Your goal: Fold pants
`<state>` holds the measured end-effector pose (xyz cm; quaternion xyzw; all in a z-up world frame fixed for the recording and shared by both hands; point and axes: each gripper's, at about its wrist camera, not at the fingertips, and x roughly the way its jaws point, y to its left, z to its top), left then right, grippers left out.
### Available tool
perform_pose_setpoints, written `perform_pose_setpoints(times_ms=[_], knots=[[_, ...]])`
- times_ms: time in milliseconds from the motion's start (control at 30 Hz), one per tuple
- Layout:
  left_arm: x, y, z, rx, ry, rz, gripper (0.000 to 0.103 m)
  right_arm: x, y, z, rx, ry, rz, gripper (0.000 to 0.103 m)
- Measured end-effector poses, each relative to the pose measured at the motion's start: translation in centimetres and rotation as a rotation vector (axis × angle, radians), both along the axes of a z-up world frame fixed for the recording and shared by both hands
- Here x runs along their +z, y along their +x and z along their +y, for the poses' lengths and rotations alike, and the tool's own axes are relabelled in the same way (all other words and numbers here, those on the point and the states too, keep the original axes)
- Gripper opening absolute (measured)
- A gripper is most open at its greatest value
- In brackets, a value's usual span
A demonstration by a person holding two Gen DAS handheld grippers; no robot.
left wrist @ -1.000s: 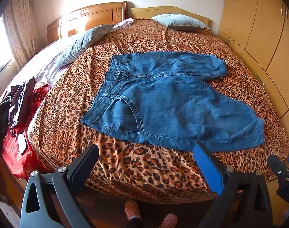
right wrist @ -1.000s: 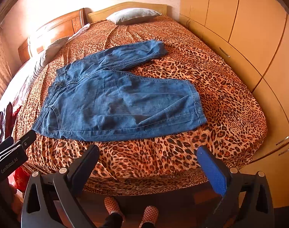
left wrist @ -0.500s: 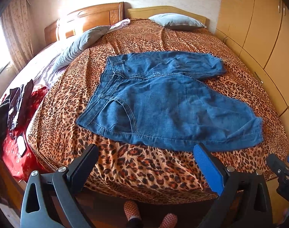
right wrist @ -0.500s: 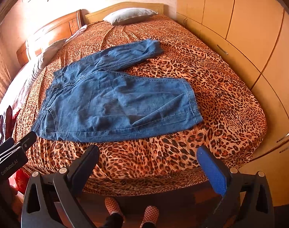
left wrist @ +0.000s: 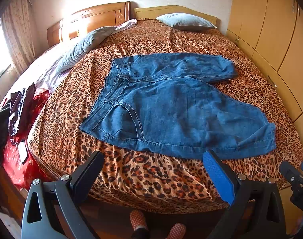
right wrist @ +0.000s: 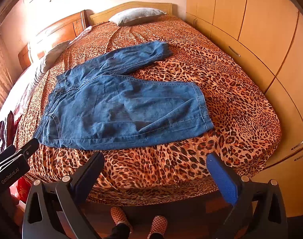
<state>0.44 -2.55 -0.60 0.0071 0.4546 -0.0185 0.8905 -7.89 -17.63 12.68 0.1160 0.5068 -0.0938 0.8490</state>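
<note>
Both grippers, left [left wrist: 152, 171] & right [right wrist: 154, 172], fingers apart over bed [left wrist: 151, 179] near edge; pants [left wrist: 171, 109] legs splayed, fold prob skews.

Both grippers look like the same build: dark grey/black plastic frames with triangular cutouts and shiny silver screw heads at the pivots. On the left gripper [left wrist: 153, 167] the finger on one side is plain black and the other finger [left wrist: 219, 178] has a bright blue textured pad. Same deal on the right gripper [right wrist: 155, 169]. The left one's body has white "GenRobot.AI" lettering [right wrist: 10, 176]. Below the fingers, the person's slippers [right wrist: 119, 216] are red-orange with white polka dots, plus dark trouser legs.
</note>
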Motion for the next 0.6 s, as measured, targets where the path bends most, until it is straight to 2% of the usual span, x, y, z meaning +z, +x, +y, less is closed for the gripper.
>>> perform_pose_setpoints(times_ms=[600], knots=[[-0.17,-0.04,-0.16,0.003,0.003,0.015,0.101,-0.03,-0.13,0.0,0.0,0.01,0.0,0.103]])
